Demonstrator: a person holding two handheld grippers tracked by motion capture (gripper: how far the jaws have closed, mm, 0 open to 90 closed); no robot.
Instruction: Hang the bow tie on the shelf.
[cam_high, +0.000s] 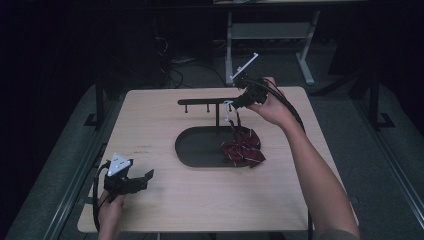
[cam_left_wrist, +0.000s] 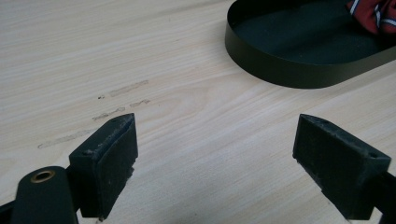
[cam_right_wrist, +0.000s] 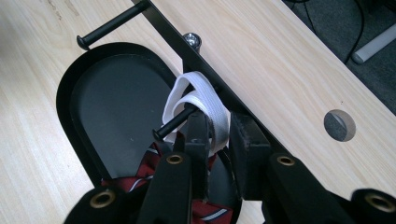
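Note:
A dark red striped bow tie (cam_high: 243, 147) lies partly in the black oval tray (cam_high: 192, 150) of a small stand. Its white elastic band (cam_right_wrist: 187, 93) is looped over a peg (cam_right_wrist: 170, 126) on the stand's crossbar (cam_high: 205, 101). My right gripper (cam_right_wrist: 222, 128) is at that peg with its jaws a little apart. The band runs between them, and a thin gap shows at the right pad, so it is open. My left gripper (cam_left_wrist: 215, 154) rests wide open near the table's front left (cam_high: 145, 177), with bare wood between its pads.
The stand's other pegs (cam_right_wrist: 109, 25) stick out along the crossbar to the left. A round cable hole (cam_right_wrist: 339, 125) sits in the tabletop behind the stand. A table frame (cam_high: 270, 35) and cables are on the floor beyond the far edge.

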